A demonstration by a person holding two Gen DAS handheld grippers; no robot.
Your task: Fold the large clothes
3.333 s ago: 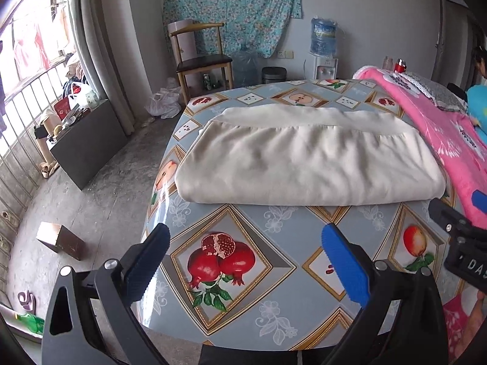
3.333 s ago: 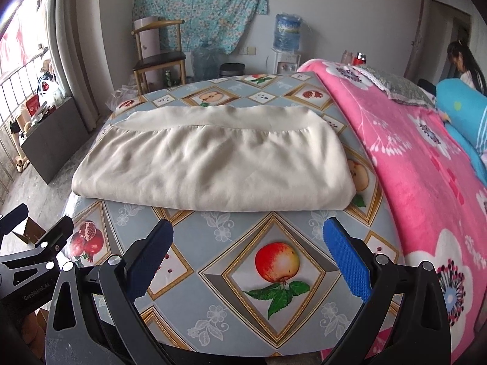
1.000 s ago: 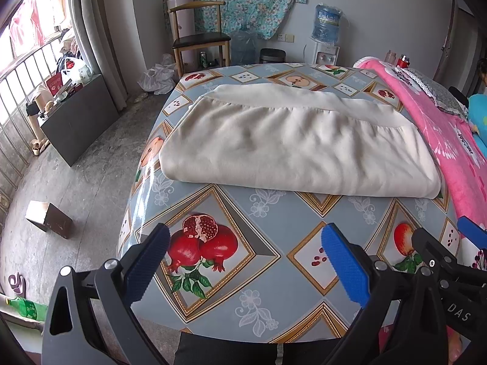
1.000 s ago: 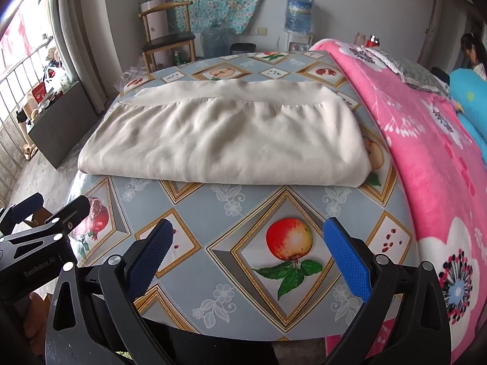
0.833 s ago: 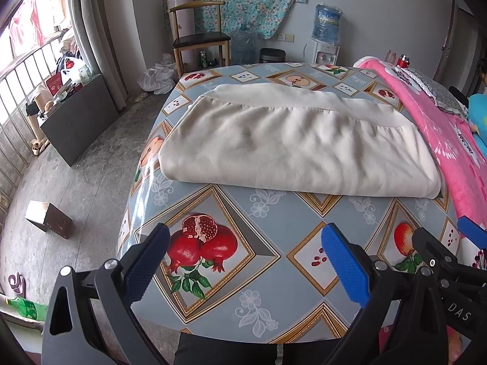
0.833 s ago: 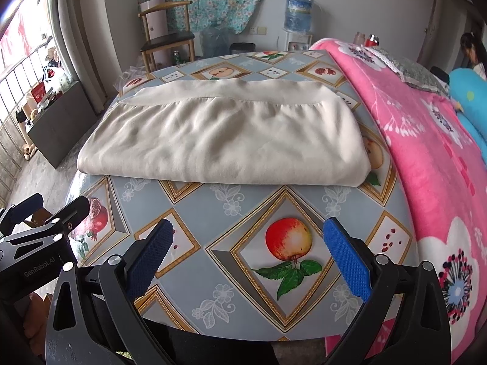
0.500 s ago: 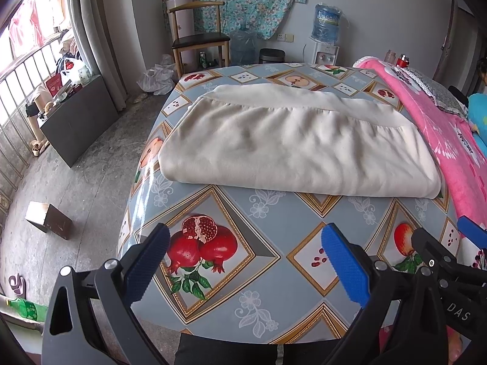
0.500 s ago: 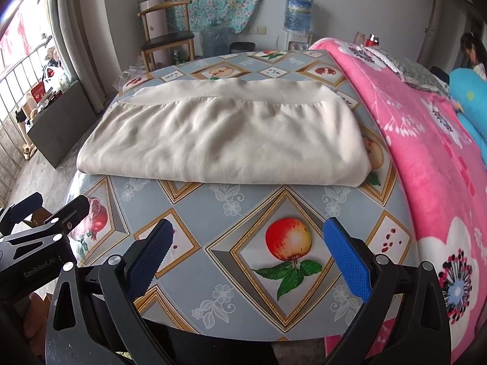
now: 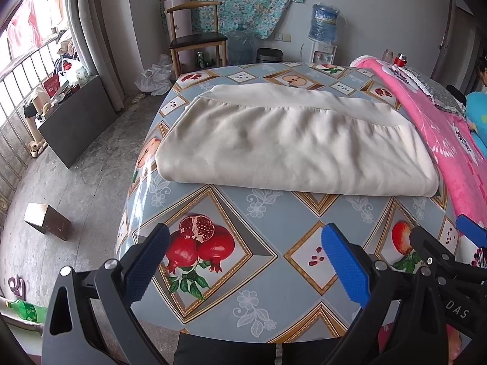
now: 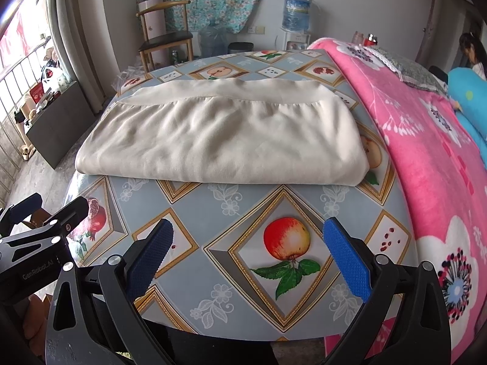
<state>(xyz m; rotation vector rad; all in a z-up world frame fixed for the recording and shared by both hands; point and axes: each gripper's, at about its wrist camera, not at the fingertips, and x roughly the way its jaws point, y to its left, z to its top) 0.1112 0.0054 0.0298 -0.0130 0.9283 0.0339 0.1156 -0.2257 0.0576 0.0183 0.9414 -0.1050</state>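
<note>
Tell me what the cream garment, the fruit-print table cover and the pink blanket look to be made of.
Cream garment: thin woven fabric, maybe satin-like; soft sheen, fine ripples, gathered band. Fruit-print table cover: probably wipeable plastic or oilcloth; glossy glare at its left edge, lies smooth. Pink blanket: plush fleece by its fuzzy matte surface.
</note>
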